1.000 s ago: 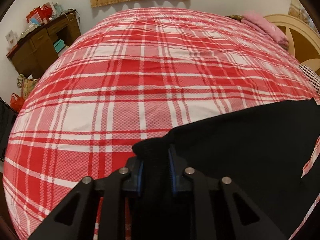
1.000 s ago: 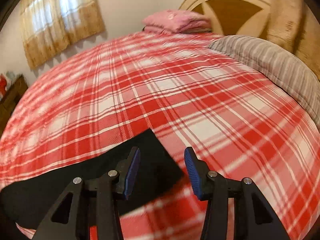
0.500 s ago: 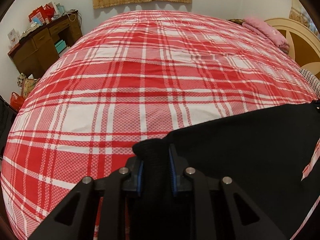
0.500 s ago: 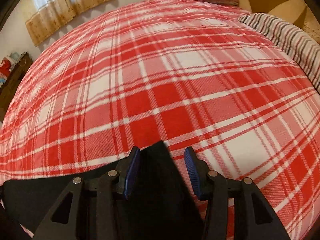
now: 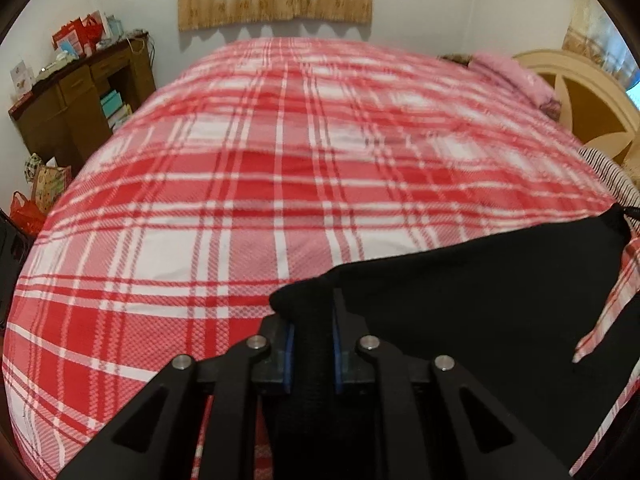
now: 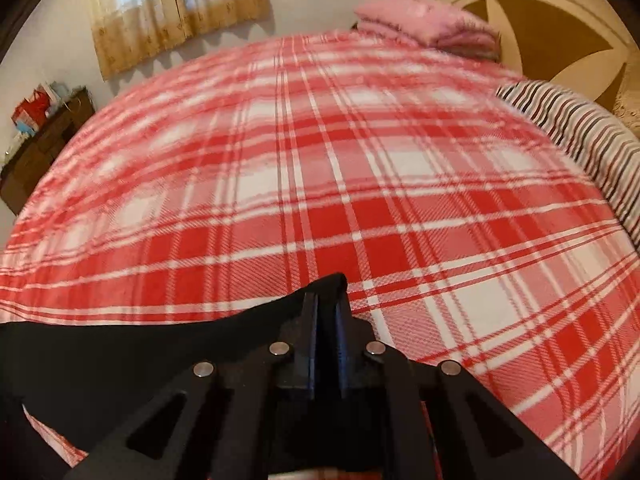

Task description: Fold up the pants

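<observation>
- Both grippers tilt down over the bed.
- Left gripper has just tightened, clamping a pants corner.
- Right gripper has just snapped closed, pinching the pants' other corner.

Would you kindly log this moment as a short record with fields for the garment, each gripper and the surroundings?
garment: black pants, lying on the red plaid bedspread
left gripper: jaws have just closed further, shut on a bunched corner of the pants
right gripper: jaws have just closed, shut on the other corner
edge between grippers: dark, sagging slightly
far side: pink folded bedding, striped pillow, wooden desk
</observation>
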### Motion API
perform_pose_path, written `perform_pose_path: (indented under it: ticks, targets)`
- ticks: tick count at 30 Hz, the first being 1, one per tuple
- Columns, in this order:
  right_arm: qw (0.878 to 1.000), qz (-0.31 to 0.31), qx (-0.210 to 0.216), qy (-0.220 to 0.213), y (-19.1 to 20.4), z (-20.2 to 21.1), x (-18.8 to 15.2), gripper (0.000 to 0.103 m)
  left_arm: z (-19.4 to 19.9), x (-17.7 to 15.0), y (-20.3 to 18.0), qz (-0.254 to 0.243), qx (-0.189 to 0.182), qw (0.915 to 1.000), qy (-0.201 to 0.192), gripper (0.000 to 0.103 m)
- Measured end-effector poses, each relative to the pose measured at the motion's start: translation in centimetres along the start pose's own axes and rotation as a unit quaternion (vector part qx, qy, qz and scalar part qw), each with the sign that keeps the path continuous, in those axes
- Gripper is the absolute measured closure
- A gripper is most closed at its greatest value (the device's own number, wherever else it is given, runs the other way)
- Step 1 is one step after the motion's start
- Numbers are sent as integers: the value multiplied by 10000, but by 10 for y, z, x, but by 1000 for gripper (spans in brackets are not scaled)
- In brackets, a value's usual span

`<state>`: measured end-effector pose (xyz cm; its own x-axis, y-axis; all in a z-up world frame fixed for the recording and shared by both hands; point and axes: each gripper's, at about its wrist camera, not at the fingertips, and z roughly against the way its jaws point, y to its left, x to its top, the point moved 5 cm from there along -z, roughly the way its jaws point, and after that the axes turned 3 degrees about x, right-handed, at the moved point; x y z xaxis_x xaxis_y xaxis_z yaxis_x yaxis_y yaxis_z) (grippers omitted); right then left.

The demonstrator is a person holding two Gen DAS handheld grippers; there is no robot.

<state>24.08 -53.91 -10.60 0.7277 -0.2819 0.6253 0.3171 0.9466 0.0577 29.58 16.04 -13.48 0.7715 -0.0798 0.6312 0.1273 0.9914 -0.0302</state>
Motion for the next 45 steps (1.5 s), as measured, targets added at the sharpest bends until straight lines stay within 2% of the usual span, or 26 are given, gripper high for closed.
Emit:
perform_pose_path:
  ticks: [5, 13, 19, 22, 25, 29, 34, 38, 45]
  targets:
    - [9988, -70, 57, -488, -7, 52, -4, 97, 18, 3, 1, -3, -166, 9994, -289, 88]
    - [9928, -68, 235, -1174, -14, 127, -29, 97, 30, 4, 7, 301, -429, 9968, -608, 88]
    - [9841, -59, 535, -1692, -21, 166, -57, 98, 55, -4, 11, 441, -768, 9901, -1090, 88]
    - [9813, -158, 647, -1806, -30, 176, -76, 98, 77, -17, 12, 405, -1020, 9833, -1450, 88]
    - [9814, -298, 674, -1773, -40, 178, -94, 98, 94, -33, 12, 381, -1253, 9772, -1669, 88]
    - [9819, -443, 701, -1703, -53, 180, -118, 98, 106, -59, 11, 258, -1367, 9743, -1769, 88]
    - [9856, -528, 677, -1454, -68, 176, -149, 98, 106, -95, 10, 18, -1419, 9763, -1635, 88]
    - [9892, -594, 424, -1272, -80, 174, -168, 99, 102, -120, 5, -165, -1335, 9799, -1474, 87]
    - [9896, -893, 212, -1108, -110, 180, -192, 99, 111, -149, 7, -295, -1200, 9803, -1539, 71]
